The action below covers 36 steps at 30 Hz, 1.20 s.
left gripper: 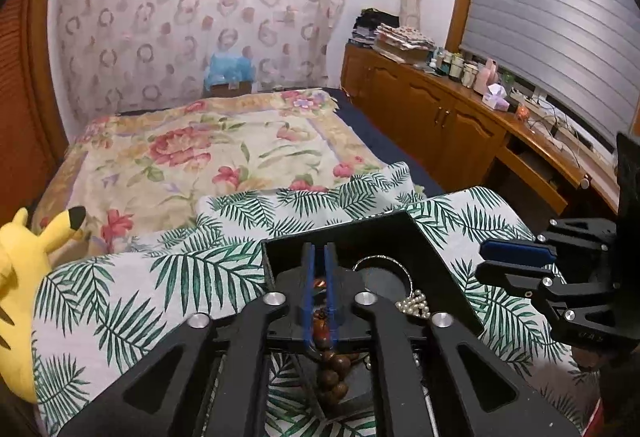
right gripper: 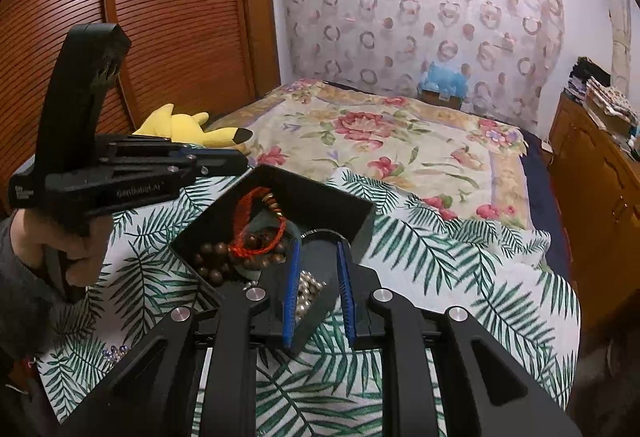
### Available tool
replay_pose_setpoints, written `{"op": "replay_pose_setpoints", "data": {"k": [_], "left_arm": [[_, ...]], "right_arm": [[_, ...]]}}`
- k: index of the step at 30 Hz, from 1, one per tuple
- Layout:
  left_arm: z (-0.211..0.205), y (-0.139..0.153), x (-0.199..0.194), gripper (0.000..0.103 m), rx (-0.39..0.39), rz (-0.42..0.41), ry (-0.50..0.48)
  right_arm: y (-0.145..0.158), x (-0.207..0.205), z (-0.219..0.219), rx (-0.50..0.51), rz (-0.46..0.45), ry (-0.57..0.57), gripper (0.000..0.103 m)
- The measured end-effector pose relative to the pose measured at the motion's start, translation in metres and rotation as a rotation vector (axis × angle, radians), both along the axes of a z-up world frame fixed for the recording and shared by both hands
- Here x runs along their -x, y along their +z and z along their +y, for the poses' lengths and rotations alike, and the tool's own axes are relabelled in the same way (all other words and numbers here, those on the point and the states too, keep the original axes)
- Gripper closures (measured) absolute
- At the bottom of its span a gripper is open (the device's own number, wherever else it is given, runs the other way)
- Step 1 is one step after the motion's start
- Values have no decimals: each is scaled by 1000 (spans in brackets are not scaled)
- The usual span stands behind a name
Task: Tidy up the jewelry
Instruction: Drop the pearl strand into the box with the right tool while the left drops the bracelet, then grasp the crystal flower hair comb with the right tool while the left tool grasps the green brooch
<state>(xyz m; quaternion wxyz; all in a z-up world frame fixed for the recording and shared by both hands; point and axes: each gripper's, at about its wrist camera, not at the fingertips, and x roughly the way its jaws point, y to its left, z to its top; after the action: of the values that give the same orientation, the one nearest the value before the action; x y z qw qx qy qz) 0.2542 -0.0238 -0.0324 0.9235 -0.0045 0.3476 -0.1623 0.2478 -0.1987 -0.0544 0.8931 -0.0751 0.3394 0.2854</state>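
a bed (left gripper: 208,141) is covered near its foot by a palm-print cloth (left gripper: 168,277), on which a black box (right gripper: 320,205) is set holding a wooden bead bracelet (right gripper: 218,257), pearls (left gripper: 414,303) and a red cord (right gripper: 256,225), the left gripper (left gripper: 319,289) appearing clenched on beads, the right gripper (right gripper: 318,285) held released over the box.
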Motion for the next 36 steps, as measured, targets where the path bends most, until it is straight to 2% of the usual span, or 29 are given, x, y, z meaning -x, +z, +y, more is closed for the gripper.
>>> {"op": "replay_pose_setpoints", "data": {"k": [1, 5, 8, 12, 13, 19, 27, 36], "left_arm": [[1, 0, 1, 80, 2, 1, 3], [3, 1, 7, 68, 1, -1, 8], [8, 3, 19, 49, 2, -11, 23], [11, 2, 38, 21, -26, -29, 54], [11, 2, 44, 18, -35, -36, 59], [12, -1, 78, 13, -44, -34, 55], [15, -2, 108, 11, -36, -17, 65], [12, -10, 141, 11, -62, 3, 56]], "right_arm": [[0, 0, -3, -3, 2, -3, 83], [-2, 8, -14, -20, 8, -24, 83], [-4, 16, -20, -38, 15, -33, 83], [-9, 31, -21, -57, 22, -42, 69], [-11, 36, -22, -64, 25, -43, 68], [-21, 59, -22, -85, 46, -51, 66], [-26, 80, -26, -84, 39, -92, 52], [-26, 103, -30, -94, 43, -112, 51]]}}
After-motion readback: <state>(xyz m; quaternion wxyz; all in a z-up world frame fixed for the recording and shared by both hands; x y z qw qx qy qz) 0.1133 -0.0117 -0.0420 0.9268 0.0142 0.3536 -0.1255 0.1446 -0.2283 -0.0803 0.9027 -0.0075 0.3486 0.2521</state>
